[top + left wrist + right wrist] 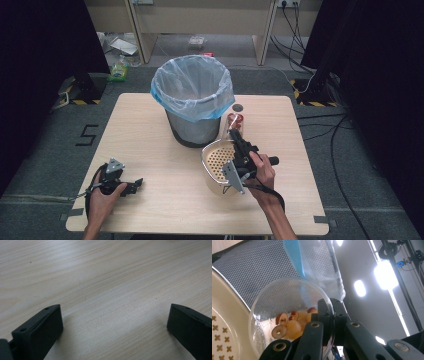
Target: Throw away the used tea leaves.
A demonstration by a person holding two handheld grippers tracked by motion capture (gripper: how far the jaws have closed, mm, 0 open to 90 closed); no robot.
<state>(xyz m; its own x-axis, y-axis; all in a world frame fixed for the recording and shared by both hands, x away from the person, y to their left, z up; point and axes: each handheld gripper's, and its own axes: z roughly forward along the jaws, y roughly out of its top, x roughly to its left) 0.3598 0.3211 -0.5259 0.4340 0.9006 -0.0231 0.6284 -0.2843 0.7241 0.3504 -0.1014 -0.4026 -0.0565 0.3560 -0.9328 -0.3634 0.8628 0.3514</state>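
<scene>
Clear cup [289, 320]: centre of the right gripper view, tilted, holding sliced fruit rings [292, 323]; in the high view it sits just right of the bin.
Right gripper [234, 134]: jaws pinched on the cup's rim.
Left gripper [135, 184]: lower left of the high view, jaws wide apart, holding nothing, low over the table [105, 277].
Colander [216, 160]: cream, just beside the cup.
Bin [192, 100]: mesh, plastic-lined, upper centre.

Black two-jaw grippers [131, 186] with grey three-cornered plates; screw-holed jaws; trailing black cables; bare forearms.
</scene>
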